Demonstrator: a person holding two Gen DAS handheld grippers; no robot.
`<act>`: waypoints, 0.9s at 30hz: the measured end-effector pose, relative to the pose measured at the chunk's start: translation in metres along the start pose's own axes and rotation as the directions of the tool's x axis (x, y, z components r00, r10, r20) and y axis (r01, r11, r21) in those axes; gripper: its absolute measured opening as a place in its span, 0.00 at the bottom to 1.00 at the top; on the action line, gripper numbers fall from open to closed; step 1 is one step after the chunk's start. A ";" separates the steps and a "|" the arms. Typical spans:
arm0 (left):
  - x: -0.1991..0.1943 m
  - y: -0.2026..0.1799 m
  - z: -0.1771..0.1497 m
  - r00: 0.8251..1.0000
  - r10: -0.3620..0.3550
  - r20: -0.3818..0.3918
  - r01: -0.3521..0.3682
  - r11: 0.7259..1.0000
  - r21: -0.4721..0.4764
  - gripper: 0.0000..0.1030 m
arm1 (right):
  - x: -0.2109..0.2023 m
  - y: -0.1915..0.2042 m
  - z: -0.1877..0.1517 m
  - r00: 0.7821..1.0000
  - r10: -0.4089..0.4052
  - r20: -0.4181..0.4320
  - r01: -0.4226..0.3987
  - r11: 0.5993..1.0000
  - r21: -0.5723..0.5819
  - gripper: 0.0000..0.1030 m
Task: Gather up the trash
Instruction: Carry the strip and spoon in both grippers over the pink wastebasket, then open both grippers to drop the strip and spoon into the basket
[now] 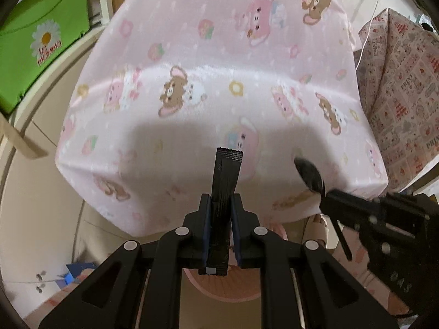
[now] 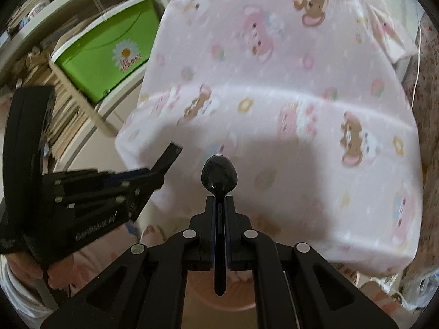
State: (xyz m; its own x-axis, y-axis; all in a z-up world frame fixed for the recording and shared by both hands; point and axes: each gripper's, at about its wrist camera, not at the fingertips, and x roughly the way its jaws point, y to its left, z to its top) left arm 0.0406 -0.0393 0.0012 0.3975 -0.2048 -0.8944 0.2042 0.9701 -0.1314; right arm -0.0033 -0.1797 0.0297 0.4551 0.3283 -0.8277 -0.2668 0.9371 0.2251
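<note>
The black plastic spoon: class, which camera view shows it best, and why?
The right wrist view: the black plastic spoon sits centred and sharp, its handle clamped between the right gripper's jaws, bowl pointing out over the pink cartoon-print cloth. The left wrist view shows only its blurred bowl at the right edge.

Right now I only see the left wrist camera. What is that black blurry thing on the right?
Observer: A black plastic spoon. The right gripper is shut on its handle, bowl pointing away.
Operator: Is there a hand behind my gripper?
Observer: Yes, a hand grips the left gripper from below.
Operator: What is next to the green box?
Observer: Stacks of paper or cardboard on the shelf beside it.
Operator: Can you see my black packet?
Observer: Only its tip, sticking out past the left gripper.
</note>
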 end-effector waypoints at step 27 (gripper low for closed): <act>0.122 0.017 -0.069 0.941 -0.022 -0.339 -0.014 0.994 -0.106 0.14 | 0.115 -0.002 -0.062 0.953 -0.150 -0.263 0.128 0.987 -0.101 0.06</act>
State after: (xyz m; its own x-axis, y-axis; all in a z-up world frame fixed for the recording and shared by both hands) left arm 0.0310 -0.0386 -0.1395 0.0661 -0.1701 -0.9832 0.1028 0.9813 -0.1629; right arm -0.0029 -0.1515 -0.0983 0.2508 0.1412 -0.9577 -0.2911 0.9545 0.0645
